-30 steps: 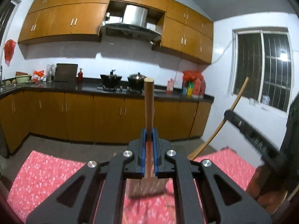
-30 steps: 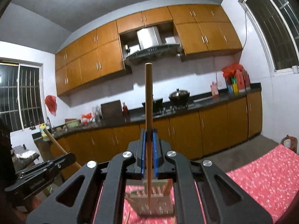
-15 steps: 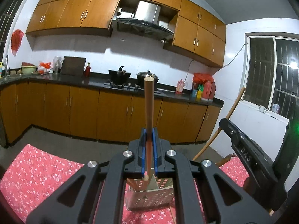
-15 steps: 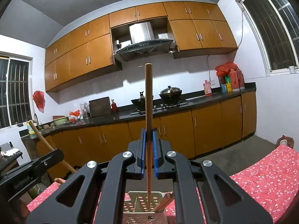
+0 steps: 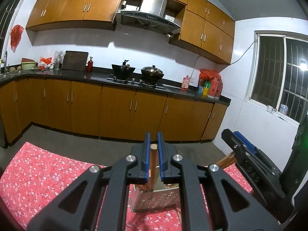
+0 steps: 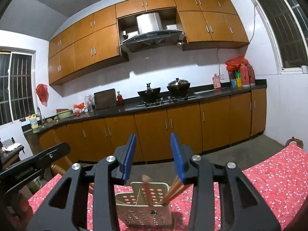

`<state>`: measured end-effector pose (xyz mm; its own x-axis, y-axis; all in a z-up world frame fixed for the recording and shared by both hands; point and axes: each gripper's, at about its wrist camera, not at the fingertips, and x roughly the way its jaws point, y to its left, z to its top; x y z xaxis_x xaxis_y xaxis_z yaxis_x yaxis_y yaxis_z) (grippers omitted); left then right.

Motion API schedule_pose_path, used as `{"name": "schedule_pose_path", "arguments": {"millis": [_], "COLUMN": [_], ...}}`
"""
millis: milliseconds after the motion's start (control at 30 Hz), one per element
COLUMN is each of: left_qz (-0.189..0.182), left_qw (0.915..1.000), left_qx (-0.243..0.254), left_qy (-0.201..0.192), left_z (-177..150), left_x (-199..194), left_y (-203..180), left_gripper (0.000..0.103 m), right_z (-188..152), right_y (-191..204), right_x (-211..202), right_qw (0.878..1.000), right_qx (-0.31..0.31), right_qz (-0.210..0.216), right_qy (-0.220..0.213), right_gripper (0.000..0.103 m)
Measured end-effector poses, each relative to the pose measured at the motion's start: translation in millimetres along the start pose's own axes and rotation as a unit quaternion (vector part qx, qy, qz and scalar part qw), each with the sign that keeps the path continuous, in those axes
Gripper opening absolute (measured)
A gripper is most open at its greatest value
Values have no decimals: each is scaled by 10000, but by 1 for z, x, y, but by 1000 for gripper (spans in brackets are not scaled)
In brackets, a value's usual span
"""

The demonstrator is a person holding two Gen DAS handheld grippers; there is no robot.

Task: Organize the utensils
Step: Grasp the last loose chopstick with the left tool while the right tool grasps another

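A perforated metal utensil holder (image 5: 154, 202) (image 6: 142, 209) stands on the red flowered tablecloth just below both grippers. My left gripper (image 5: 153, 149) hovers over it with its jaws opening. A wooden stick (image 5: 153, 163) stands between the blue pads with a thin gap on each side, its lower end down in the holder. My right gripper (image 6: 153, 154) is open and its jaws are still opening, with nothing between the pads. Below it a wooden stick (image 6: 146, 184) rests in the holder beside several leaning chopsticks (image 6: 173, 190). The right gripper (image 5: 233, 137) also shows at the right of the left wrist view.
The table with the red cloth (image 5: 48, 175) (image 6: 279, 177) stretches to both sides of the holder. Beyond a strip of grey floor runs a kitchen counter (image 5: 134, 80) with pots, bottles and brown cabinets. Windows sit on the side walls.
Both hands have sunk toward the holder. Both wooden sticks, once clamped and standing high above the jaws, have slid down into the holder. The right jaws have spread wide; the left have parted slightly.
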<state>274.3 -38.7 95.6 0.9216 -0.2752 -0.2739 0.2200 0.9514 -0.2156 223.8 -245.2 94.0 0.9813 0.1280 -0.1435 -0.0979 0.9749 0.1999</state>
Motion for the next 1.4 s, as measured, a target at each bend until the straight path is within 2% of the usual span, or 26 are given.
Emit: {"name": "schedule_pose_path", "arguments": {"millis": [233, 367, 433, 567, 700, 767, 800, 900, 1033, 1233, 1300, 1367, 1400], "left_qz": [31, 137, 181, 404, 678, 783, 843, 910, 912, 841, 814, 799, 798], "left_qw": [9998, 9994, 9992, 9986, 9961, 9932, 9900, 9812, 9732, 9683, 9673, 9661, 9657], "left_qx": [-147, -229, -279, -324, -364, -407, -410, -409, -316, -153, -130, -117, -107], "left_qy": [-139, -232, -243, -116, 435, 766, 1052, 1650, 2088, 2349, 2399, 2454, 2469], "left_z": [7, 8, 4, -15, -56, -76, -92, -126, -163, -186, -188, -192, -194], "left_x": [-24, -49, -63, -83, -84, -78, -71, -57, -47, -42, -41, -40, -38], "left_y": [6, 14, 20, 35, 52, 59, 62, 64, 59, 48, 45, 43, 42], "left_gripper": [11, 16, 16, 17, 21, 21, 23, 25, 25, 30, 31, 32, 33], "right_z": [12, 14, 11, -12, -60, -87, -105, -145, -179, -202, -204, -205, -205], "right_y": [2, -2, -9, -29, -54, -61, -64, -59, -38, -16, -13, -13, -15], "right_x": [-23, -44, -54, -65, -53, -43, -38, -31, -29, -27, -26, -24, -23], "right_qw": [10000, 9999, 9998, 9982, 9869, 9763, 9686, 9509, 9388, 9319, 9325, 9327, 9327], "right_qx": [-30, -107, -94, 6, 244, 407, 507, 687, 604, 34, -144, -198, -206], "right_qz": [34, -62, -148, -418, -666, -701, -683, -464, -221, -242, -333, -448, -517], "right_qy": [-75, -86, -9, 425, 1446, 2006, 2338, 2980, 3384, 3619, 3592, 3574, 3562], "right_gripper": [38, 39, 39, 40, 40, 40, 40, 40, 36, 28, 21, 8, 8]}}
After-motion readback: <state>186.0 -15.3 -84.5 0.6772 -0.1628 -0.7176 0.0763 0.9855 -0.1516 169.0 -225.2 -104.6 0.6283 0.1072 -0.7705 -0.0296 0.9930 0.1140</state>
